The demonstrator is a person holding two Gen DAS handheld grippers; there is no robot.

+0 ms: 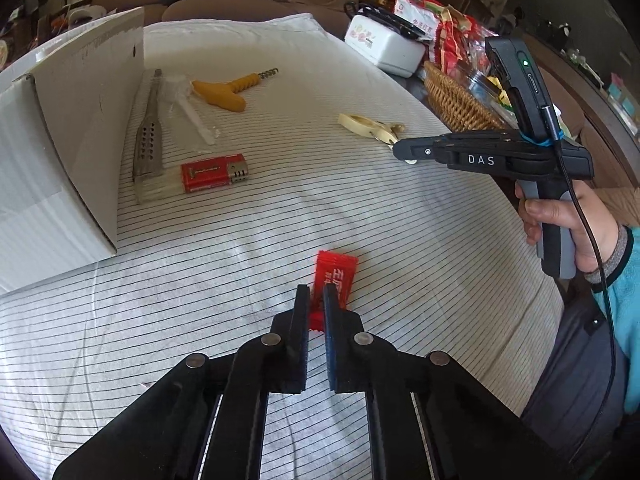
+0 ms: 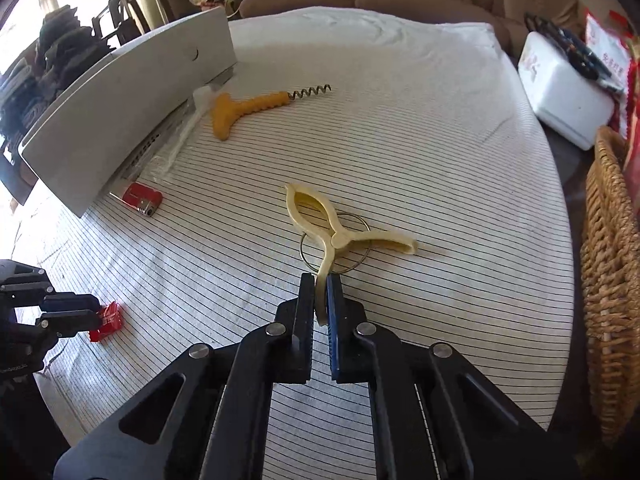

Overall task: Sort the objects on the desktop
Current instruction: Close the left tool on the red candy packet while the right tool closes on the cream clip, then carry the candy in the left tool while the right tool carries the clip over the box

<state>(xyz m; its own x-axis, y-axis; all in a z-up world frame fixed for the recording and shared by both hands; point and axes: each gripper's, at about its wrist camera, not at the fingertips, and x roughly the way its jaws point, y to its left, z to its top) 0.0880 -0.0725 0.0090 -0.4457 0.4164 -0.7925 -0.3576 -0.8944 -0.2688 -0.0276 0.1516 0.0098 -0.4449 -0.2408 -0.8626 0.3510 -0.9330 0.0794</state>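
The left tool (image 1: 316, 292) is clamped on a red sachet (image 1: 335, 276) lying on the striped desk (image 1: 360, 208), near its front edge. The right tool (image 2: 320, 292) is closed on one handle of a cream plastic clip (image 2: 320, 220), which rests mid-desk on a wire ring (image 2: 360, 256). Farther back, beside a white box (image 1: 60, 120), lie a red lighter (image 1: 214, 174), a yellow-handled corkscrew (image 1: 228, 92) and a perforated metal utensil (image 1: 148, 136).
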